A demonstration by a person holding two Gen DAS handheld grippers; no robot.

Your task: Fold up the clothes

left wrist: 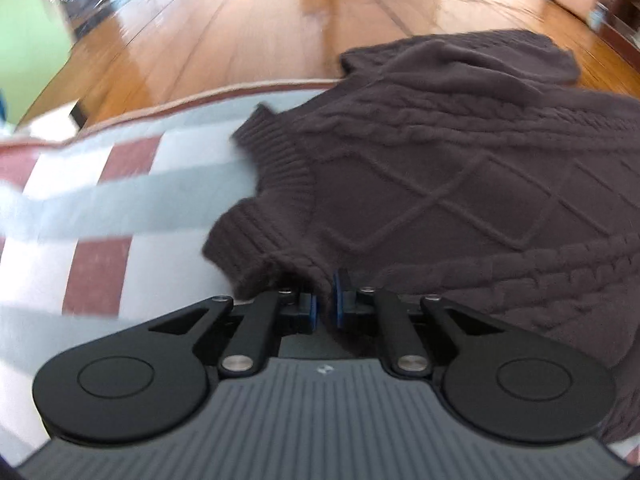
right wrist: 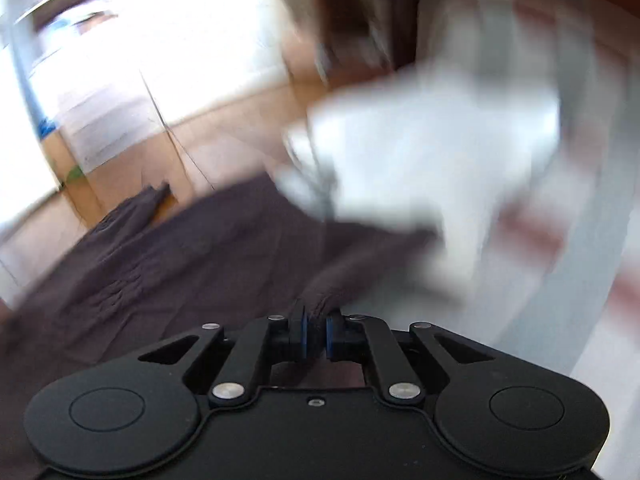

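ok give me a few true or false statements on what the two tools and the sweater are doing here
1. The left tool is pinching the sweater. True.
2. The sweater is bright yellow. False: it is dark brown, with a cable knit.
3. The right tool is wide open and holds nothing. False: it is shut on a bit of the sweater.
4. The sweater lies on a striped cloth. True.
5. The floor is carpeted. False: it is wooden boards.

right tool (right wrist: 316, 336) jaws pinched on a fold of dark brown sweater (right wrist: 168, 240); sweater spreads left and ahead; blurred white cloth (right wrist: 420, 168) beyond it on striped white-grey-red bedding (right wrist: 560, 248); wood floor (right wrist: 224, 132) behind; heavy motion blur
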